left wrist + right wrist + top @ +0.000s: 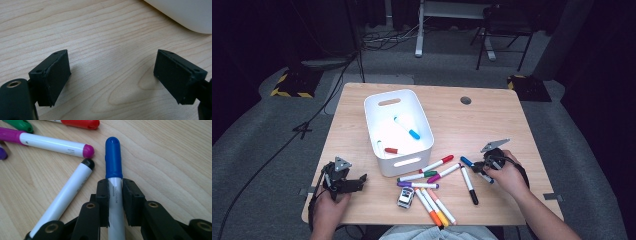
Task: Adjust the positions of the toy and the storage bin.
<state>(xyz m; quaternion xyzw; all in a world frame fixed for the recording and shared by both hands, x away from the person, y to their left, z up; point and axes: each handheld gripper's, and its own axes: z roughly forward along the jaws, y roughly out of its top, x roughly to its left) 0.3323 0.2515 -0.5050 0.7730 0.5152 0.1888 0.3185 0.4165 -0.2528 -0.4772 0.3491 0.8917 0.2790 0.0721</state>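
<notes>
While my right gripper (pixel 115 202) pinches it, item one is the blue-capped marker with a white plastic barrel (pixel 113 165), lying on the pale wooden table (pixel 175 165) to the right of the loose marker pile, well apart from the white plastic bin with handle slots (pixel 398 131).

Grip: both pads are pressed flat against the white barrel just behind the cap, and the cap pokes out past the jaws. No gap is visible on either side.

Handling, as I judge it: light, rigid, and round and smooth, so it may roll or twist if my squeeze is off-centre. It does not look fragile. The barrel is the sound place to hold; the cap could pull off.

Neighbours: the black-tipped white marker (pixel 67 192) lies just beside my jaws on the left, and the magenta-capped white marker (pixel 52 143) is near the blue cap. A lift should clear both.

Left gripper (pixel 110 80): jaws spread wide, nothing between them, resting over bare table beside the bin's corner (pixel 185 12).
</notes>
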